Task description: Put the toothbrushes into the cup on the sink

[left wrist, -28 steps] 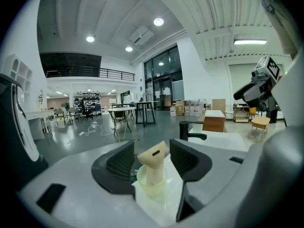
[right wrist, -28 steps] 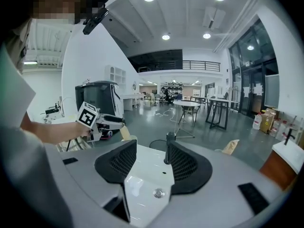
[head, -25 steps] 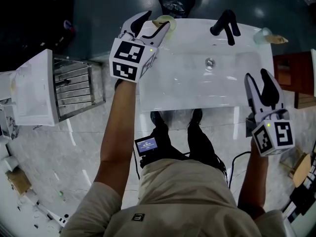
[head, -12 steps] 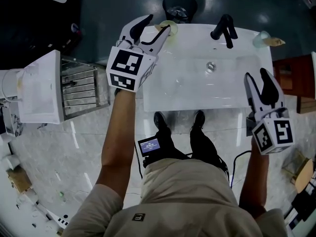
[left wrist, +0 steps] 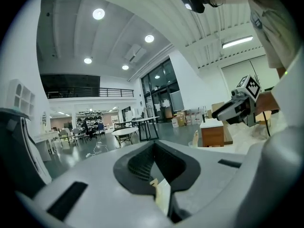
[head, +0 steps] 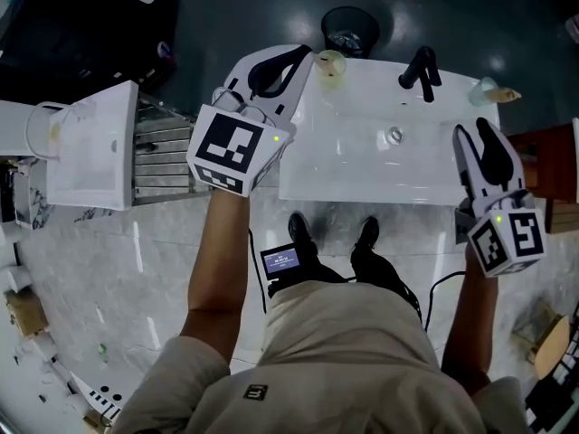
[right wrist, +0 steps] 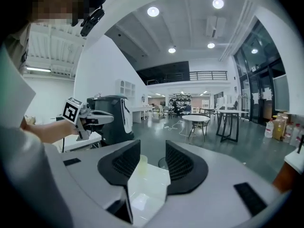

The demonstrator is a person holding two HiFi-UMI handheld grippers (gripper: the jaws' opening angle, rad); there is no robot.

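Note:
A pale yellow-green cup (head: 330,61) stands on the back left corner of the white sink (head: 362,179). In the right gripper view the cup (right wrist: 142,163) shows in the gap of the jaws, far off. My left gripper (head: 301,55) hangs just left of the cup, apart from it. Its jaws have just closed with nothing between them (left wrist: 154,146). My right gripper (head: 473,129) hovers over the sink's right front edge. Its jaws have just been closing a little but stand open and empty (right wrist: 152,148). A second pale cup (head: 484,89) at the back right has a tan thing poking out.
A black faucet (head: 421,66) rises at the sink's back edge. A dark bin (head: 351,27) stands on the floor behind the sink. A metal rack (head: 163,147) and a white unit (head: 90,143) are to the left. A wooden cabinet (head: 543,161) is on the right.
The left gripper's jaws, open around the cup's side before, have shut, and the gripper has lifted and drawn left of the cup. The right gripper has risen slightly.

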